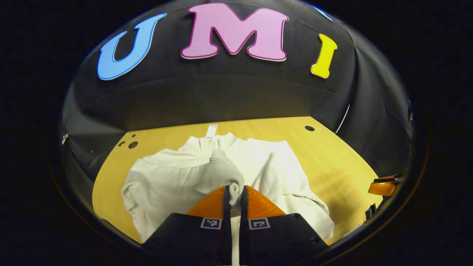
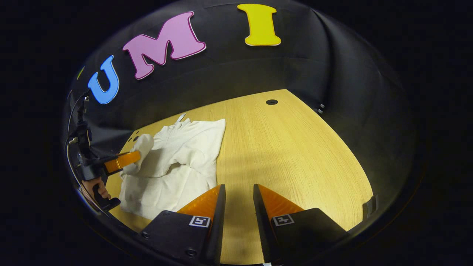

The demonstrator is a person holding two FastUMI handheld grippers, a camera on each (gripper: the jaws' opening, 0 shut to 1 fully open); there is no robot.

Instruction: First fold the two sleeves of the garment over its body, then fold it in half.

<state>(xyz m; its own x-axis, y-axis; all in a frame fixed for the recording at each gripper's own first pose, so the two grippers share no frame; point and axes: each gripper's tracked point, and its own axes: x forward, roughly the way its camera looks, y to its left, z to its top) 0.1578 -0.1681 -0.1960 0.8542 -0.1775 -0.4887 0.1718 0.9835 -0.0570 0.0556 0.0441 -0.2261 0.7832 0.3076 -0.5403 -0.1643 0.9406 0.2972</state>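
1. A white garment (image 1: 177,177) of soft, matte knit lies spread and rumpled on a pale wood-grain surface (image 1: 332,162), its collar toward the booth's black cloth wall (image 1: 207,96).

2. The left claw (image 1: 234,195) is clamped on a bunched sleeve (image 1: 221,171), both fingers pressing a rounded wad of fabric lifted above the garment's body; the cloth falls from the grip in thick, soft folds.

3. In the right gripper view, the same claw (image 2: 131,159) reaches in from the left edge, held by a hand (image 2: 98,186) on its dark handle, with the sleeve end (image 2: 142,147) drooping in a blunt tube shape over the garment (image 2: 177,159).

4. The right claw (image 2: 238,195) hangs with its wedge-shaped fingers apart and nothing between them, over bare wood just beside the garment's edge.

5. The surface (image 2: 295,155) is smooth, with fine straight grain and a dark round hole (image 2: 271,102) near its far edge; small dark holes (image 1: 131,144) also mark the far left corner.

6. A narrow white tag (image 1: 211,131) lies flat on the wood at the collar.

7. The far half of the garment lies flatter, with a straight, crisp edge toward the open wood.
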